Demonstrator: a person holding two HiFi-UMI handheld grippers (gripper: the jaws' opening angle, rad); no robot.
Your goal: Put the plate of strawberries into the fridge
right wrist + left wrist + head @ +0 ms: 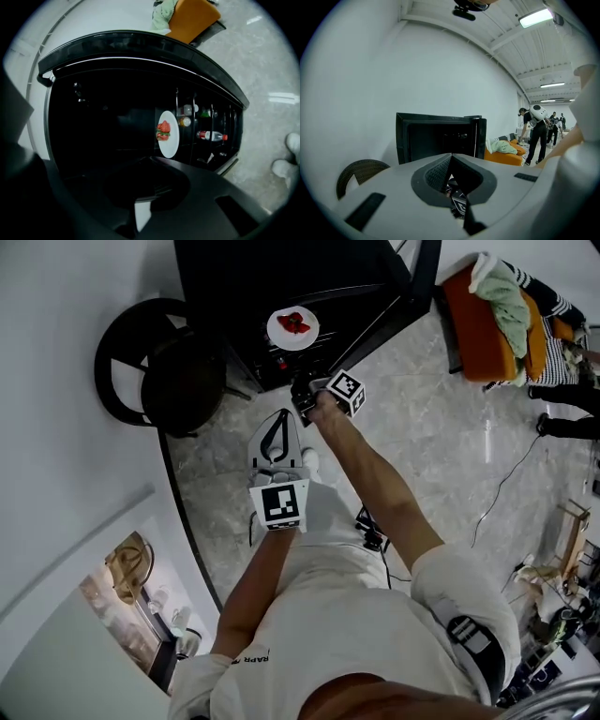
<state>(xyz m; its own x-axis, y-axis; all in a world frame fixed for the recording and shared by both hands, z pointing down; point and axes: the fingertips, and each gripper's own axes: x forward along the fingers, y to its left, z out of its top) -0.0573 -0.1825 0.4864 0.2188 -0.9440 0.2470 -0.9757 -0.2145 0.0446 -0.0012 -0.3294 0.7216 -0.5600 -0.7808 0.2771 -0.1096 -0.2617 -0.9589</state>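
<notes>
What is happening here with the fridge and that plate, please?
A person stands before the open black fridge, a gripper in each hand. The round white plate of red strawberries already sits inside it, beside the door shelves with bottles. The right gripper is shut and empty, apart from the plate; the left gripper is shut too, holding nothing.

The fridge [103,112] interior is basically a black hole mid-frame, so I can't tell what the plate [169,138] rests on. The door bottles [212,136] are too tiny to identify. The orange sofa [192,18] gets chopped off at the top edge, and the white shoe [290,157] at the right edge.
</notes>
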